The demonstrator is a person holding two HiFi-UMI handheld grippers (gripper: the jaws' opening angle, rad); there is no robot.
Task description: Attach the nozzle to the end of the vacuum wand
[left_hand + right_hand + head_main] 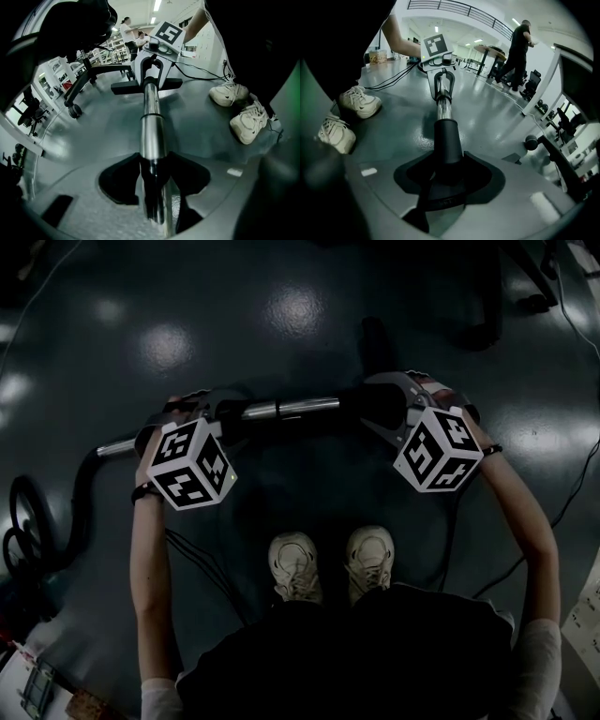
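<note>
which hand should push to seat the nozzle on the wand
Right. The right gripper holds the black nozzle in line with the wand, so it can likely push it on. The left gripper only needs to steady the tube.

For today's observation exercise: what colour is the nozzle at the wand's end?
The nozzle is black; the right gripper view shows it best.

Wand (151, 126): smooth polished metal, bright sheen. Nozzle (447, 140): matt black plastic. Floor (169, 343): smooth, glossy, lamp glare. Shoes (295, 563): white, cloth-like, matt.
</note>
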